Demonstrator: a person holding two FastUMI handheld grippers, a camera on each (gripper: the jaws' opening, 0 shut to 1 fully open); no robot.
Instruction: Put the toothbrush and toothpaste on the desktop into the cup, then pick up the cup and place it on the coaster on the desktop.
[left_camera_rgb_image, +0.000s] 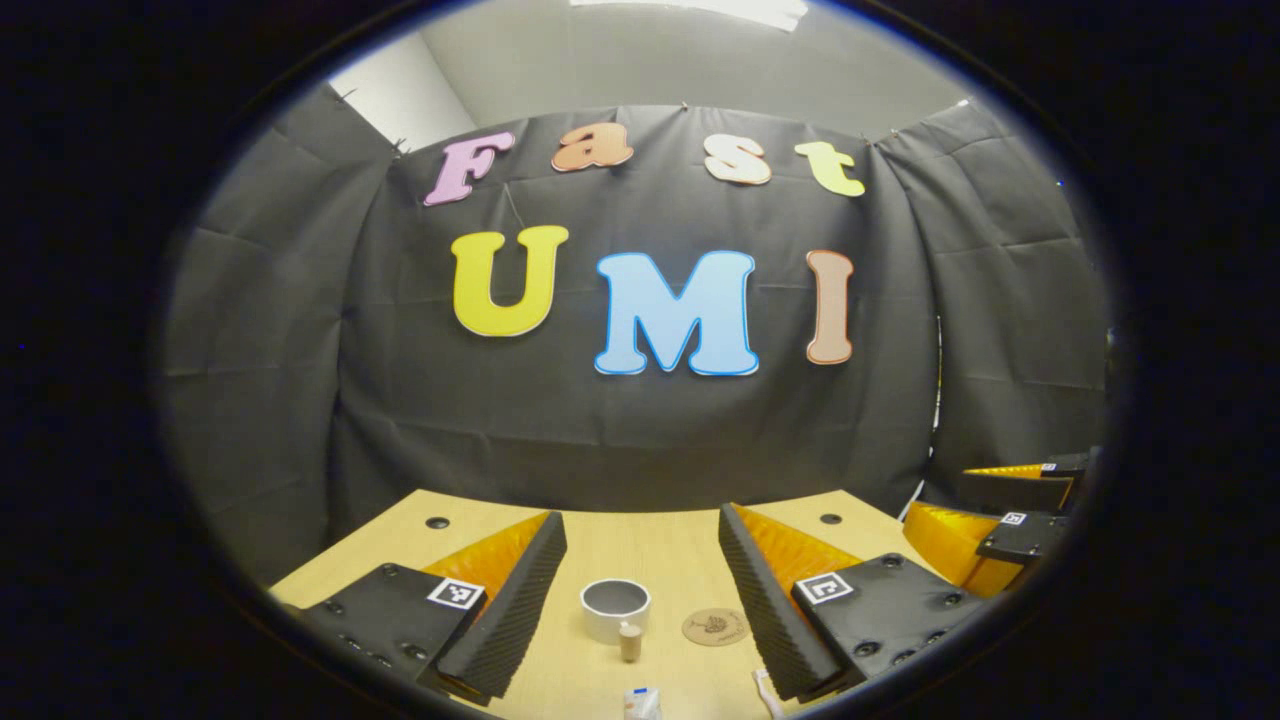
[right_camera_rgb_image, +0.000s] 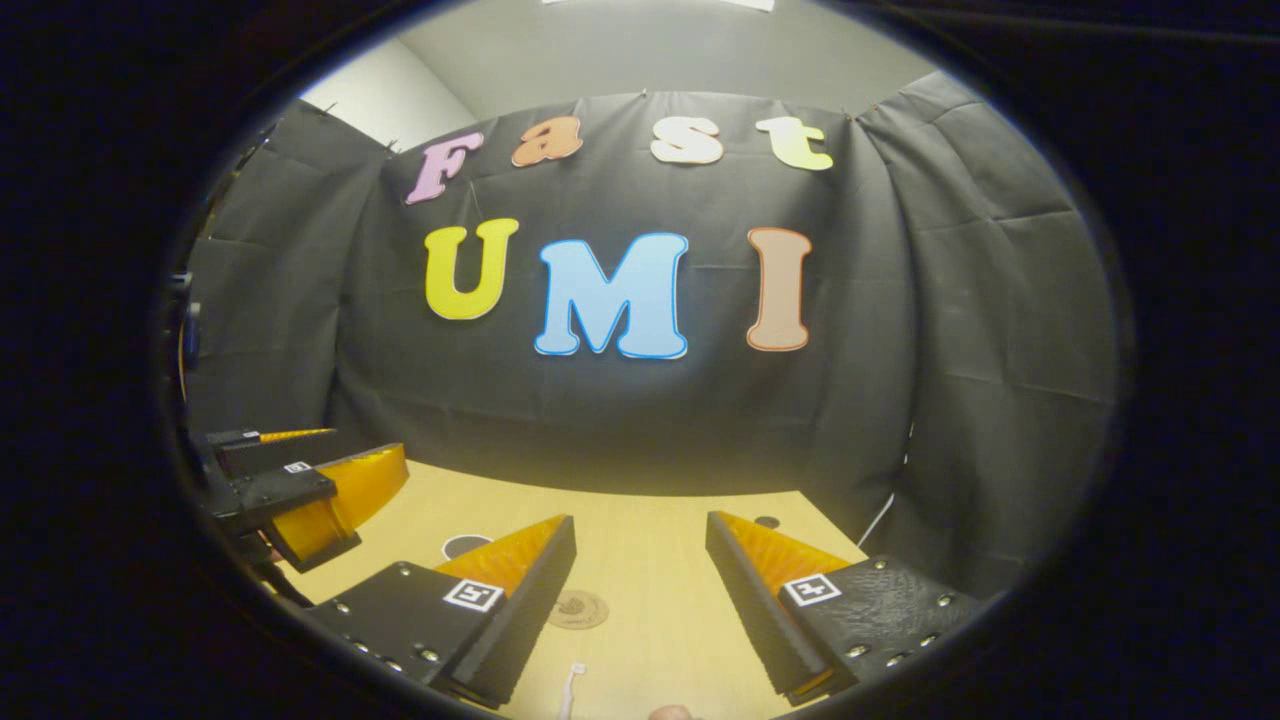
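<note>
1. In the left gripper view, the cup (left_camera_rgb_image: 615, 608) stands upright on the desktop (left_camera_rgb_image: 640, 545), ahead of the left gripper (left_camera_rgb_image: 640, 600) and between its two spread fingers, touching neither.
2. The toothpaste (left_camera_rgb_image: 641, 702) lies nearer the camera than the cup, at the lower edge of that view. A small capped piece (left_camera_rgb_image: 629, 641) stands upright just in front of the cup; whether it belongs to the tube cannot be told.
3. The toothbrush (left_camera_rgb_image: 768, 692) lies right of the toothpaste, close under the left gripper's right finger. In the right gripper view it (right_camera_rgb_image: 570, 690) lies just beside the right gripper's left finger.
4. The coaster (left_camera_rgb_image: 716, 627) lies flat just right of the cup, apart from it.
5. The left gripper is released, jaws wide, grasping nothing, held level above the desktop.
6. The right gripper (right_camera_rgb_image: 640, 590) is likewise released and empty, jaws wide. It appears in the left gripper view (left_camera_rgb_image: 1010, 520), well right of the cup and raised.
7. The cup's visible interior holds nothing.
</note>
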